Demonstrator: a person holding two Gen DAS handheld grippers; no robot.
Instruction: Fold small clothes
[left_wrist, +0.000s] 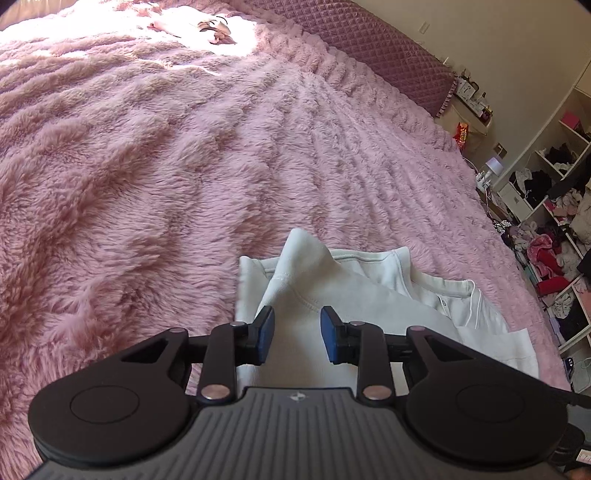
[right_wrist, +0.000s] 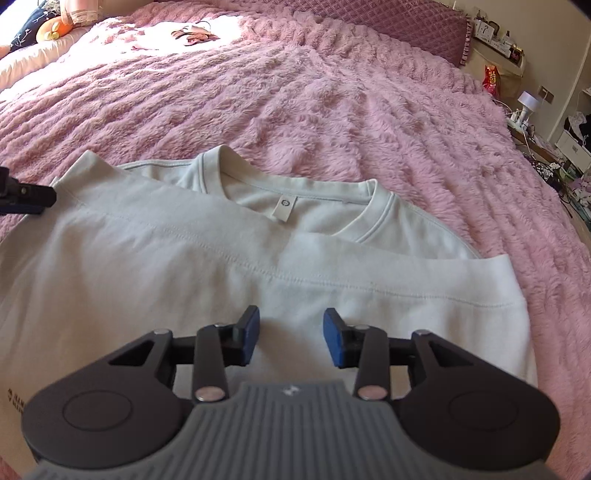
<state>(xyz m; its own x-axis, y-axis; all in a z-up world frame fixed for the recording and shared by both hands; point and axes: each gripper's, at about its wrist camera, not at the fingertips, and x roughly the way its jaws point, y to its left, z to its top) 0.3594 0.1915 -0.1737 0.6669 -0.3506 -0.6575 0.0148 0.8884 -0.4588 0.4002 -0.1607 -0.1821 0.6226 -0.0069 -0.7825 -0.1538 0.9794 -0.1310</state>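
**Observer:** Where's the shirt right now?

**Operator:** The white T-shirt (right_wrist: 258, 258) lies on the fluffy pink blanket (right_wrist: 332, 110) near my edge of the bed. Its bottom half is turned up over the chest, so the stitched hem (right_wrist: 295, 275) runs across just below the collar (right_wrist: 295, 192), with the neck label still showing. I'd call that one fold done, with more needed to make it compact.

**Observer:** Are you holding anything?

**Operator:** No. My right gripper (right_wrist: 291, 336) hovers over the folded layer with its blue pads partly apart and only flat cloth showing through the gap, nothing pinched. My left gripper (left_wrist: 297, 332) is the same at the shirt's left side: jaws partly open, pads clear of the fabric.

**Observer:** Why one on each side?

**Operator:** I think it's so each can take an edge for a sideways fold. In the left view a peak of cloth (left_wrist: 303, 251) stands up, so that side probably wants smoothing first.

**Observer:** Anything else on the bed?

**Operator:** A small pinkish item (right_wrist: 194, 33) far off in the sun patch, well apart.
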